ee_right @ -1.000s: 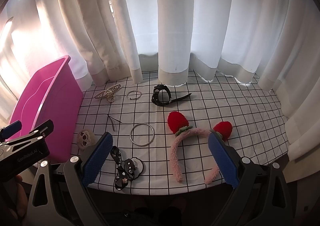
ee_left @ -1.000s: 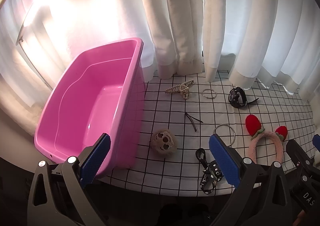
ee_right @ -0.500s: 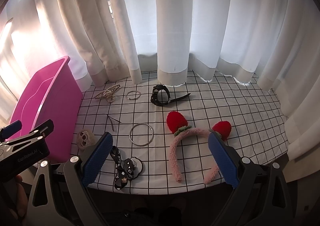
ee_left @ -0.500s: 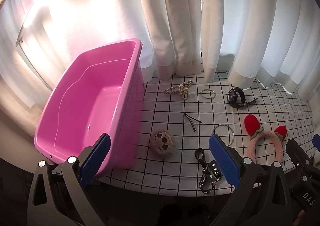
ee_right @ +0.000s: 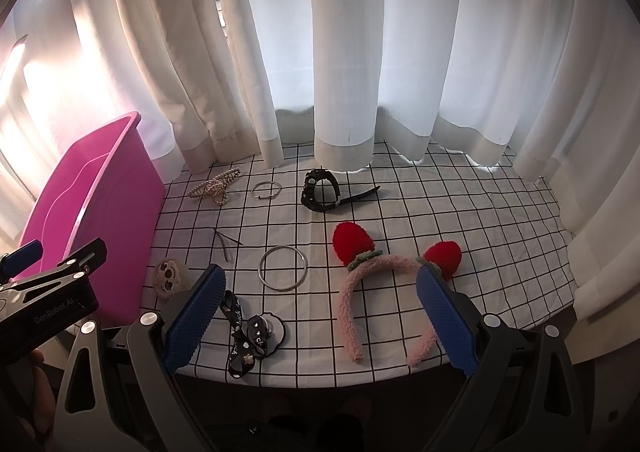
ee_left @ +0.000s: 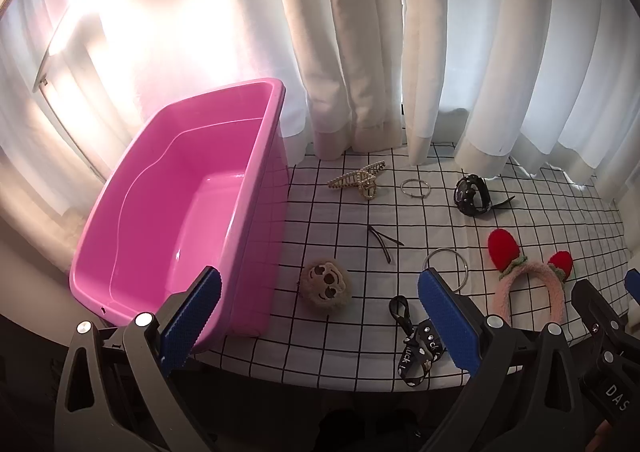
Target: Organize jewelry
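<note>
Both claws, left and right, gaped empty; headband looked light and soft, best pinched mid-arch.

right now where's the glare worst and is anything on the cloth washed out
Left wrist view: sun blows out the curtain above the pink bin; the items on the cloth stay readable. Right wrist view: glare only at the left edge, watch and headband evenly lit.
</note>
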